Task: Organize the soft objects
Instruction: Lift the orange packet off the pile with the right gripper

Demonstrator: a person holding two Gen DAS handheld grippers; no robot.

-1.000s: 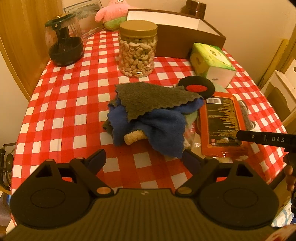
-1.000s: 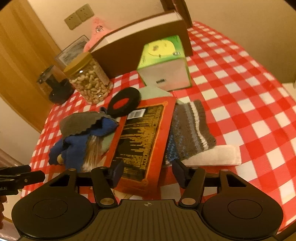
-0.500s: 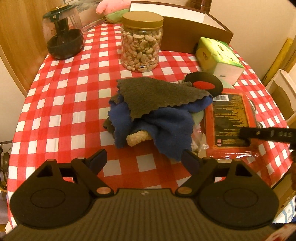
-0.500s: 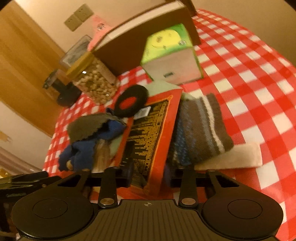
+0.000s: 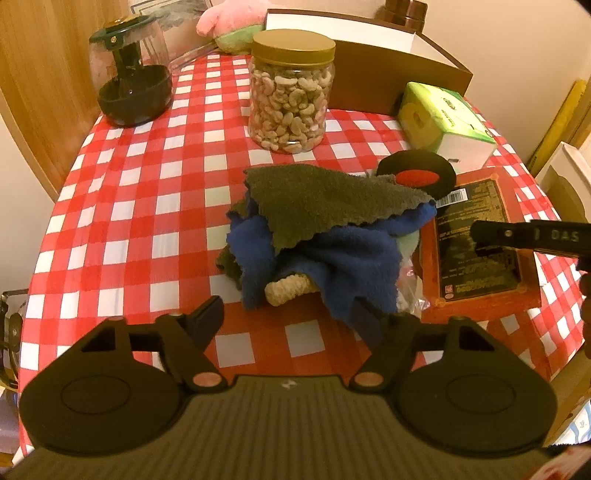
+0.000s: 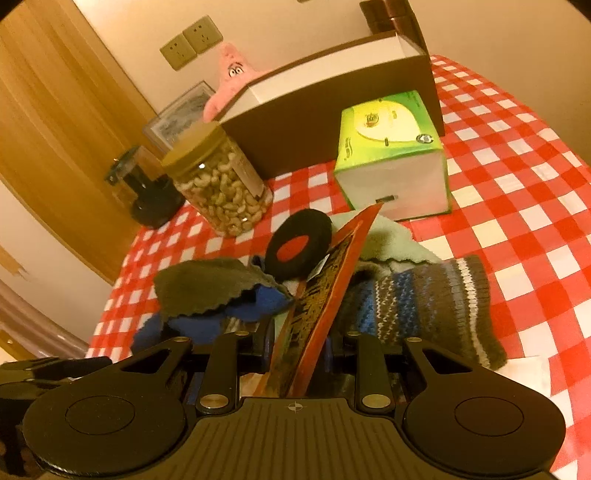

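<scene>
A pile of soft cloths lies mid-table: a grey cloth over a blue fleece, with a beige knitted piece poking out. A black round pad with a red centre lies beside them. My left gripper is open just in front of the pile. My right gripper is shut on the near edge of a red packet, tilting it up. A striped knitted sock and a pale green cloth lie under and beside the packet. The right gripper's finger shows over the packet.
A jar of cashews, a green tissue box, a brown open box, a dark glass grinder and a pink plush toy stand at the back. The checked table drops off at its edges.
My right gripper has closed on the red packet's near edge and tipped it upward. My left gripper has moved closer to the cloth pile, still open.
</scene>
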